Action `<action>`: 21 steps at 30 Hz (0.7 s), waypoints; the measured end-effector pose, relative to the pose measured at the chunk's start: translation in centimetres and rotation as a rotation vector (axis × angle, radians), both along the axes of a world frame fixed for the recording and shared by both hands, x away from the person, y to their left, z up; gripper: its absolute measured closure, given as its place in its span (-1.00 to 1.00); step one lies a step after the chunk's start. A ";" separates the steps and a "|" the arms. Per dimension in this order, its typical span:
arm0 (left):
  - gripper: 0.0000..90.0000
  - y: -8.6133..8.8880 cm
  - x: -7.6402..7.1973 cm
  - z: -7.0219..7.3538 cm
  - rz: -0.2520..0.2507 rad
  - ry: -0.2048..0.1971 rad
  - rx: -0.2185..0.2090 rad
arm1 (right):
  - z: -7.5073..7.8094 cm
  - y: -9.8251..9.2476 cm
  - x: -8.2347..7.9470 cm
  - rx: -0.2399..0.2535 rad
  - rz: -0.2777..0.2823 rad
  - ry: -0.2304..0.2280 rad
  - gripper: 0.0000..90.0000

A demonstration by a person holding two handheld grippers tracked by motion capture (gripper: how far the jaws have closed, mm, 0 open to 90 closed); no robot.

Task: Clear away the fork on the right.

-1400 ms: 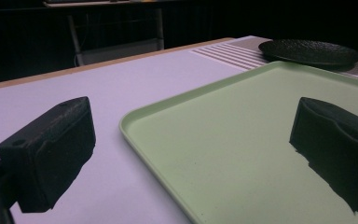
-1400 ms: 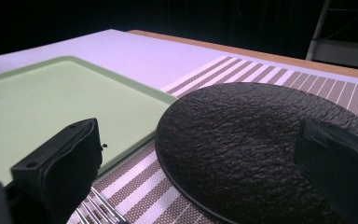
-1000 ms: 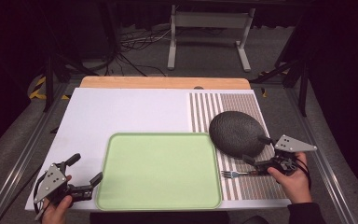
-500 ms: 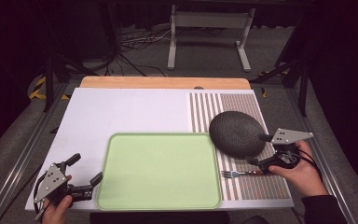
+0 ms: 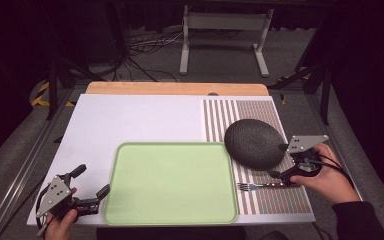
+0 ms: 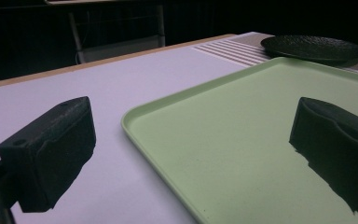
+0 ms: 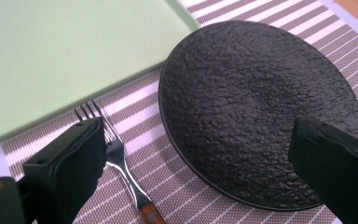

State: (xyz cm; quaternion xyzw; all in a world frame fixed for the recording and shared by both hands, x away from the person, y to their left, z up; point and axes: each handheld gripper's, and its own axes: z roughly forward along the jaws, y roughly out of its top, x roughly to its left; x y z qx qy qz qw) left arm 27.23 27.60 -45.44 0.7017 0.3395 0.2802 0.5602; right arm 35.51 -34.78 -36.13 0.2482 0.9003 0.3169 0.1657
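Overhead light is hitting the tabletop [image 5: 145,120] evenly, white surface reading bright, no harsh glare. Room behind is falling into near black, floor and cables barely showing. Green tray [image 5: 170,182] is looking flat and matte, casting almost no shadow. High view is coming through soft and a bit grainy. In the left gripper view the near tongs [image 6: 200,154] are blurring, background going dark. In the right gripper view the black plate [image 7: 261,107] is showing crisp texture while the tongs [image 7: 205,182] are sitting out of focus.
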 end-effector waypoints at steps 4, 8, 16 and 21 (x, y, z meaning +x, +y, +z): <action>-0.98 0.0 0.0 0.0 0.001 0.000 0.000 | -0.1 0.2 0.1 -0.037 0.034 0.012 -0.85; -0.98 0.0 0.0 0.0 0.000 -0.002 -0.001 | -0.1 0.5 0.3 -0.085 0.058 0.016 -0.84; -0.98 0.0 0.0 0.0 0.000 -0.003 0.000 | -0.2 1.1 0.6 -0.170 0.090 0.076 -0.79; -0.98 0.0 0.0 0.0 -0.001 -0.001 0.002 | -0.4 1.4 0.9 -0.220 0.103 0.093 -0.79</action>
